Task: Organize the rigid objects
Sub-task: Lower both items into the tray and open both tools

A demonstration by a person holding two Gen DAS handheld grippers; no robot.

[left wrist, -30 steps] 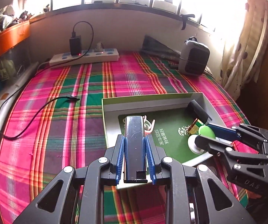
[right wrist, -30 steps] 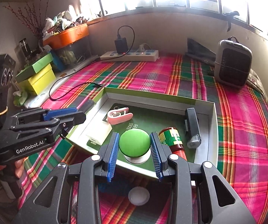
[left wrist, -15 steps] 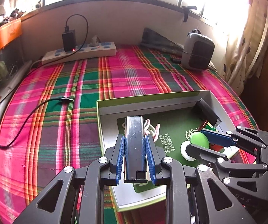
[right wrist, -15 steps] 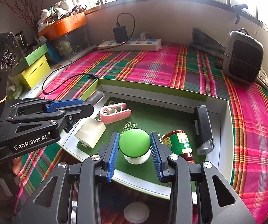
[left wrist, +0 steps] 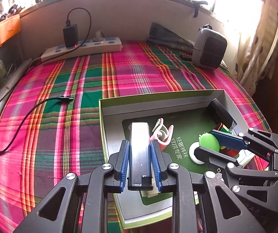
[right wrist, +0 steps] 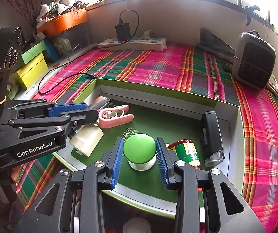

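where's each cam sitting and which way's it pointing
Left wrist view: sits on the left gripper, looking down along its fingers into the box; its pads clamp a silver bar; the right gripper shows at right.
Right wrist view: sits on the right gripper, looking down into the same box; its pads clamp a green-topped button; the left gripper shows at left.
Shared: the box, pink clip, power strip, plaid cloth.
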